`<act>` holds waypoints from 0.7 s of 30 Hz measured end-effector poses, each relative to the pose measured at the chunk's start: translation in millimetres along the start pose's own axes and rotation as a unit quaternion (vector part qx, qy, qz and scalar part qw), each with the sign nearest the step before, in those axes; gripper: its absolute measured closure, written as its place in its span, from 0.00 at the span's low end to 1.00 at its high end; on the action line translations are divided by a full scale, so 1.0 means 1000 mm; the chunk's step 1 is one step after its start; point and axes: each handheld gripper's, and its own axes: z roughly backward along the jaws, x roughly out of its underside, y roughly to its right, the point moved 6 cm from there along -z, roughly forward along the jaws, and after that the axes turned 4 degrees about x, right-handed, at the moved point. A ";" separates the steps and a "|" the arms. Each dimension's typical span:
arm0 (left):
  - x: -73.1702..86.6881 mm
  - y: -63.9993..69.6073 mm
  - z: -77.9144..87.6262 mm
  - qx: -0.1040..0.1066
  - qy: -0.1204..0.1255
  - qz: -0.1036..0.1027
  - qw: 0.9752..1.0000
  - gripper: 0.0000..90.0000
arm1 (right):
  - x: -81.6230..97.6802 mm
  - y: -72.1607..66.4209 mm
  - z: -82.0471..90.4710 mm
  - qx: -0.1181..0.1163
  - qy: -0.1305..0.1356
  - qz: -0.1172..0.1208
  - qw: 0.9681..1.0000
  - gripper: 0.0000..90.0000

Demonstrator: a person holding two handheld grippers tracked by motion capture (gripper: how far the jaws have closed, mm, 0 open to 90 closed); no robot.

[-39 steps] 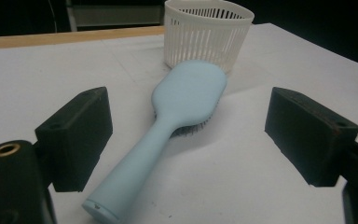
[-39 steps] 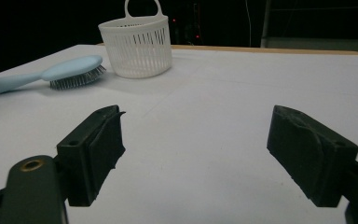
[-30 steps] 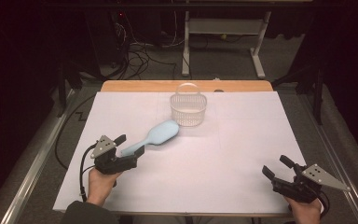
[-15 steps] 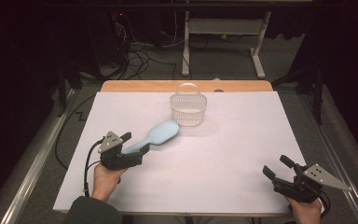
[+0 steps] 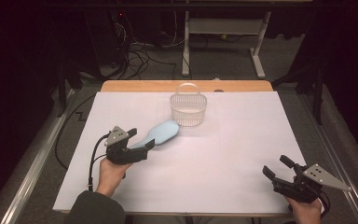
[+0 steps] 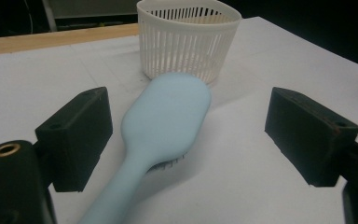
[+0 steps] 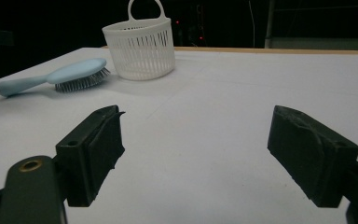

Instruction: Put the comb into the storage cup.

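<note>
Left gripper (image 5: 142, 143) at blue hairbrush (image 5: 162, 132) handle — basket (image 5: 189, 111) beyond.

1. Hairbrush (image 6: 165, 121): handle end cut off by the bottom edge of the left gripper view; bristles mostly hidden beneath the head.
2. Basket (image 6: 186, 39): handle cut off by the top edge.
3. Left gripper (image 5: 140, 145): covers the handle end in the high view.
</note>
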 end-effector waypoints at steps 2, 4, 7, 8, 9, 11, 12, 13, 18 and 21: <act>-0.002 -0.001 -0.003 -0.002 -0.005 -0.004 1.000 0.16 | 0.000 0.001 0.000 0.001 -0.001 0.001 1.000 0.20; -0.003 -0.001 -0.004 -0.002 -0.006 -0.004 1.000 0.16 | 0.000 0.001 0.000 0.001 -0.001 0.000 1.000 0.20; -0.006 -0.002 -0.007 -0.002 -0.007 -0.004 1.000 0.16 | 0.000 0.001 0.000 0.000 -0.001 0.001 1.000 0.20; -0.008 -0.003 -0.008 -0.003 -0.010 -0.005 1.000 0.16 | 0.000 0.000 0.000 0.000 -0.001 0.001 1.000 0.20; -0.008 -0.003 -0.008 -0.003 -0.010 -0.005 1.000 0.16 | 0.000 0.000 0.000 0.000 -0.001 0.002 1.000 0.20; -0.009 -0.004 -0.009 -0.005 -0.013 -0.006 1.000 0.16 | 0.000 0.001 0.001 0.000 0.001 0.003 1.000 0.20; -0.009 -0.005 -0.010 -0.007 -0.016 -0.007 1.000 0.16 | 0.000 0.001 0.001 0.001 0.002 0.002 1.000 0.20; -0.010 -0.006 -0.011 -0.008 -0.019 -0.008 1.000 0.16 | 0.000 0.001 0.001 0.001 0.001 0.001 1.000 0.20; -0.017 -0.009 -0.015 -0.010 -0.028 -0.015 0.999 0.16 | 0.000 0.000 -0.001 0.003 -0.002 0.001 1.000 0.20; -0.018 -0.009 -0.018 -0.018 -0.035 -0.030 0.999 0.16 | 0.000 -0.001 0.000 0.002 -0.002 0.006 1.000 0.20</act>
